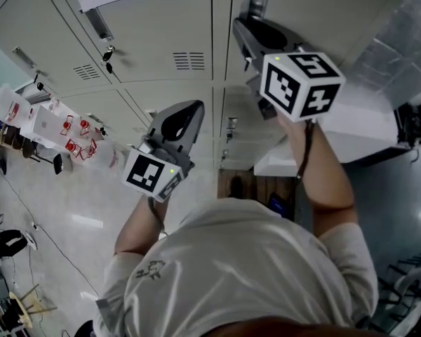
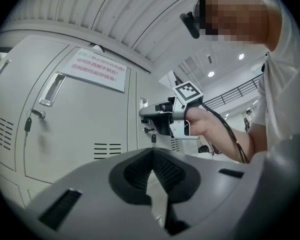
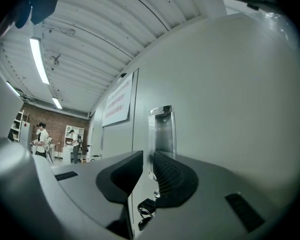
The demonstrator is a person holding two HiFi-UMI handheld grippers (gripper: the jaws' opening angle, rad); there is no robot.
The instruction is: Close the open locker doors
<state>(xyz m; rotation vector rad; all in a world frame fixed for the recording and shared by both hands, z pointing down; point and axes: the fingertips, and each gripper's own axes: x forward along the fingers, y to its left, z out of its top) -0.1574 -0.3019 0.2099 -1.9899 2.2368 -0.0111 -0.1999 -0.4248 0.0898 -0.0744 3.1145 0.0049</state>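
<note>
A bank of pale grey lockers fills the top of the head view. My right gripper points at an upper locker door, close below its recessed chrome handle. Its jaws stand a narrow slit apart with nothing between them. A key with a dark fob hangs just under that handle. My left gripper hovers lower and to the left, in front of the lockers, its jaws shut and empty. In the left gripper view the right gripper shows beside the doors. A white panel, seemingly an open door, juts out at lower right.
A white sign with red print hangs on a left locker door that has a handle and a key. Chairs and small tables stand on the floor at the left. People stand far off.
</note>
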